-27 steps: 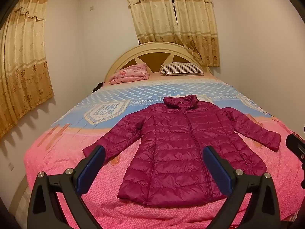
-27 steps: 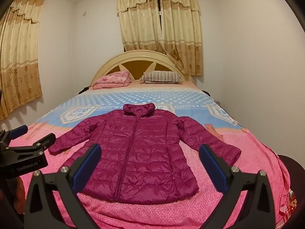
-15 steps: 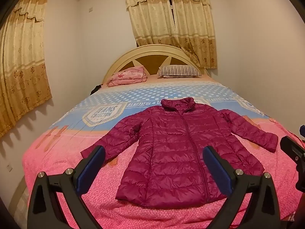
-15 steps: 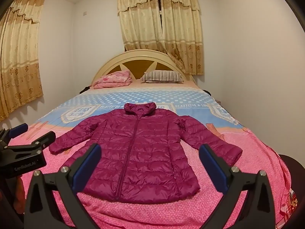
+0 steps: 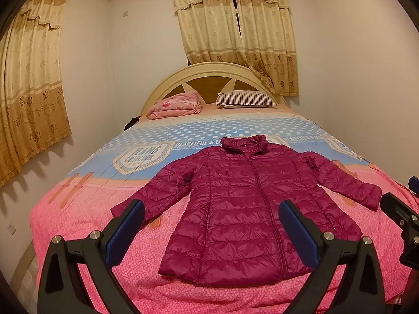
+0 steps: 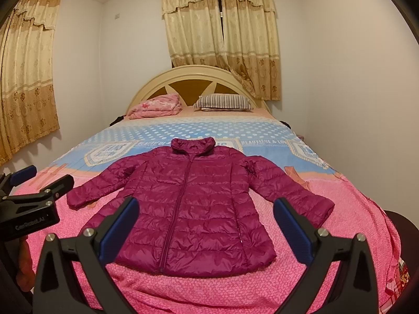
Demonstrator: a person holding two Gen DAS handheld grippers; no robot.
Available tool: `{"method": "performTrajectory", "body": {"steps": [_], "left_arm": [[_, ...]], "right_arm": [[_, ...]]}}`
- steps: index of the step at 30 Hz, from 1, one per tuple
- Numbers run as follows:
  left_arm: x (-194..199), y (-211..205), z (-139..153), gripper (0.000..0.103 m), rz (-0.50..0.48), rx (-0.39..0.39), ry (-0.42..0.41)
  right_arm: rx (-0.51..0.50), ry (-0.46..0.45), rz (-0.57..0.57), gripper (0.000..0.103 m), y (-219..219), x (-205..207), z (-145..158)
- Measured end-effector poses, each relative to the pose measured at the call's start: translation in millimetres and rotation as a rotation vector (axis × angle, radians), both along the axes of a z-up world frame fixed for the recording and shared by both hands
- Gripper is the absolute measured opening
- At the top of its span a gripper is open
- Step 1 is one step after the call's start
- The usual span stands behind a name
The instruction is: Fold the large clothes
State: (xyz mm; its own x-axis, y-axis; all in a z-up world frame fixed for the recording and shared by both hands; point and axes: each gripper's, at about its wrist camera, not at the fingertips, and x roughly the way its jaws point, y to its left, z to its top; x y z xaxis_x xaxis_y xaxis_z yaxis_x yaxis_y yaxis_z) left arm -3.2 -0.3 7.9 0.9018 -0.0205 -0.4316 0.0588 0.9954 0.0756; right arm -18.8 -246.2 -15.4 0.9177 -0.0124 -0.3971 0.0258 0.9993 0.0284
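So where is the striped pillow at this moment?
In both wrist views the striped pillow lies at the far end of the bed, against the headboard, right of the folded pink blanket and well beyond the jacket.

Counts, bedroom scene
1 jacket (image 5: pixel 243 209), 1 bed (image 5: pixel 78 209), 1 striped pillow (image 5: pixel 246 99), 1 folded pink blanket (image 5: pixel 175 104), 2 curtained windows, 2 tongs.

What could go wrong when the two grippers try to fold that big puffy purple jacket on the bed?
1. The magenta quilted puffer jacket looks shiny and puffy, so it may slip from the open left gripper or right gripper, or spring back open after a fold.
2. Its hem lies near the foot edge of the pink patterned bedspread, so a tug might slide it off.
3. A gripper could pinch the bedspread along with a sleeve.
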Motion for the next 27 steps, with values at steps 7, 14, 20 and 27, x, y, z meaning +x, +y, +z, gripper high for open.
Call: {"method": "performTrajectory", "body": {"steps": [7, 14, 20, 27], "left_arm": [[-1.1, 0.1, -0.9, 0.102, 0.005, -0.004, -0.002], [-1.4, 1.6, -1.6, 0.102, 0.007, -0.005, -0.004], [-1.7, 1.8, -2.0, 0.102, 0.007, -0.005, -0.004], [-0.3, 2.7, -3.8, 0.102, 0.011, -0.004, 0.002]], "right_arm": [[0.002, 0.011, 0.005, 0.103, -1.1, 0.6, -2.6], [0.004, 0.01, 0.005, 0.103, -0.6, 0.2, -3.9], [0.004, 0.017, 0.008, 0.103, -0.6, 0.8, -3.8], [0.005, 0.021, 0.006, 0.103, -1.2, 1.2, -4.0]]}}
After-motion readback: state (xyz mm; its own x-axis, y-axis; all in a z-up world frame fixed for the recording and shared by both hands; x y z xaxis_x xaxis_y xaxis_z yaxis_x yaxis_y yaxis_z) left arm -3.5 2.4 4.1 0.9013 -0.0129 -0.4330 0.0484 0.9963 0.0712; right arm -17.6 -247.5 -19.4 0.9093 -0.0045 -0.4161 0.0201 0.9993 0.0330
